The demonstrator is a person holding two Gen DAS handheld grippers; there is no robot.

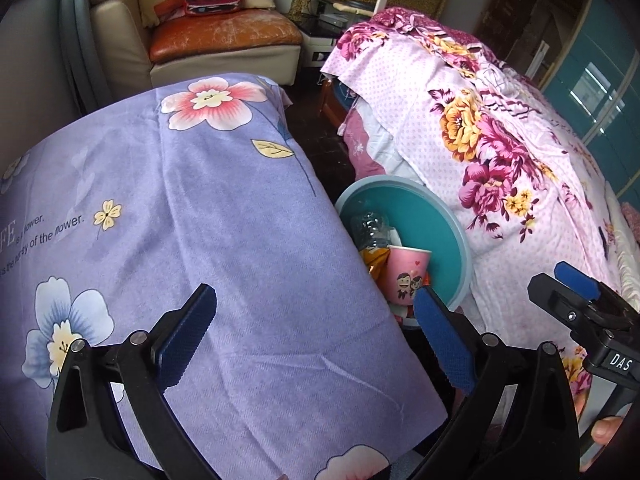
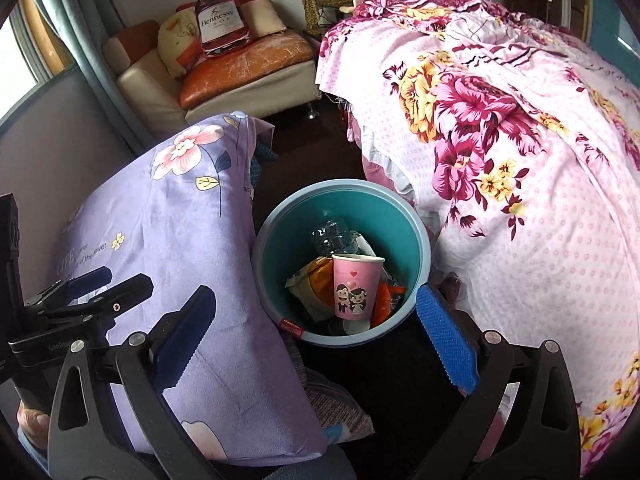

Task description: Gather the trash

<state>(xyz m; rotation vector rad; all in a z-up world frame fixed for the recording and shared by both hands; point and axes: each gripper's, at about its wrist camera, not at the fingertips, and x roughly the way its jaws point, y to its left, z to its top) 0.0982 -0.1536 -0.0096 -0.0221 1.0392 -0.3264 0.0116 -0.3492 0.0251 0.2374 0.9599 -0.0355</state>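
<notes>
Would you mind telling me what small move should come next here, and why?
Probably draw both grippers back and scan for more trash. The left gripper and right gripper are open and empty. The pink paper cup, plastic bottle and wrappers already lie inside the teal bin, and no loose litter shows on the purple cloth or floral bedspread.

A cream sofa (image 2: 160, 92) with an orange cushion (image 2: 244, 68) stands beyond a floral-covered bed (image 2: 500, 140) on dark floor (image 2: 304, 148).
</notes>
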